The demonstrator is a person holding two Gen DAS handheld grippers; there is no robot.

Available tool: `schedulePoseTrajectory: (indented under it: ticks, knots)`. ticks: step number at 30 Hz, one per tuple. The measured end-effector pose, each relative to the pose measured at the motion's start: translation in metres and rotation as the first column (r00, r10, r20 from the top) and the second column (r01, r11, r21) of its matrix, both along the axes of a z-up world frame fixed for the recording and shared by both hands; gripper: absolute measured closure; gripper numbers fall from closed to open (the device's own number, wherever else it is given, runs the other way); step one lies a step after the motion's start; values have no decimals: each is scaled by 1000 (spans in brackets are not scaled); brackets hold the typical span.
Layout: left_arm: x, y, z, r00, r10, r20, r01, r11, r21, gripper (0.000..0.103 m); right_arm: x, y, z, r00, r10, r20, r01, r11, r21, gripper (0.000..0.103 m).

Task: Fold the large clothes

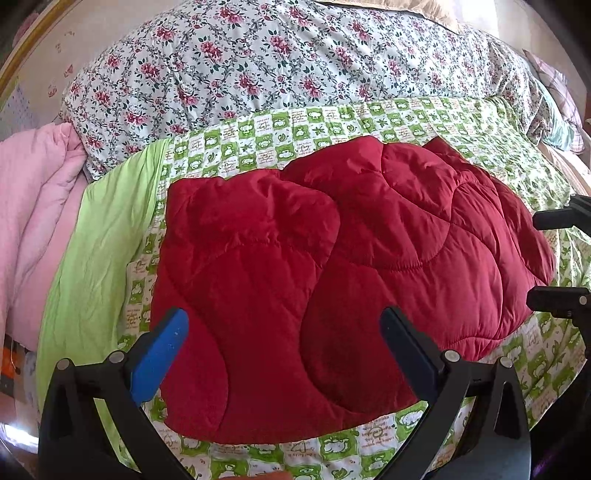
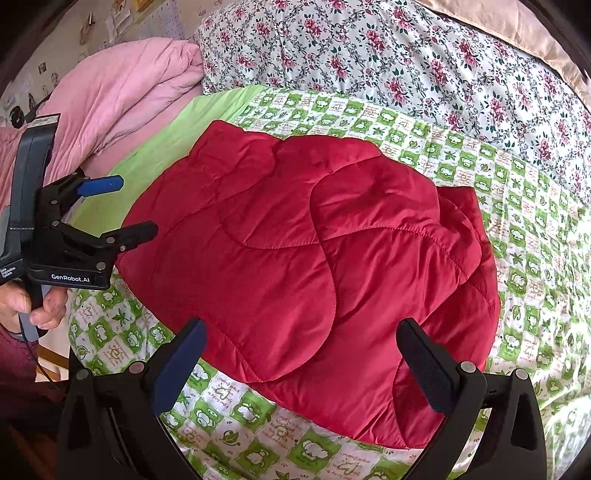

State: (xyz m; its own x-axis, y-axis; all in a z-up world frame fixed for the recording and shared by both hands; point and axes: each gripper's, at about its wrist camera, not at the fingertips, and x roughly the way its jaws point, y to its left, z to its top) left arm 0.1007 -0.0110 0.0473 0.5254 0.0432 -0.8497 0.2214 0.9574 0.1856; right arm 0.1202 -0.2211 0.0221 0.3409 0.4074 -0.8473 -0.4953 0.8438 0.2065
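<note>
A red quilted jacket lies folded into a compact bundle on a green-and-white checked sheet; it also shows in the right wrist view. My left gripper is open and empty, held just above the jacket's near edge. It also shows from the side in the right wrist view, open at the jacket's left edge. My right gripper is open and empty over the jacket's near edge. Its fingers show at the right edge of the left wrist view, beside the jacket.
A floral quilt is piled behind the jacket. A pink quilt lies bunched at the left, next to a plain green sheet. A tan pillow sits at the far back right.
</note>
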Motion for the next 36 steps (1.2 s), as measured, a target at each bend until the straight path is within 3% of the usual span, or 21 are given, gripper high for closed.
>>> schedulePoseTrajectory:
  ticks: [36]
  knots:
    - [0,-2,1,1000,10,8,-10,1000,2,0,-2,4,0,1000,3,1,-3,1000,2,0]
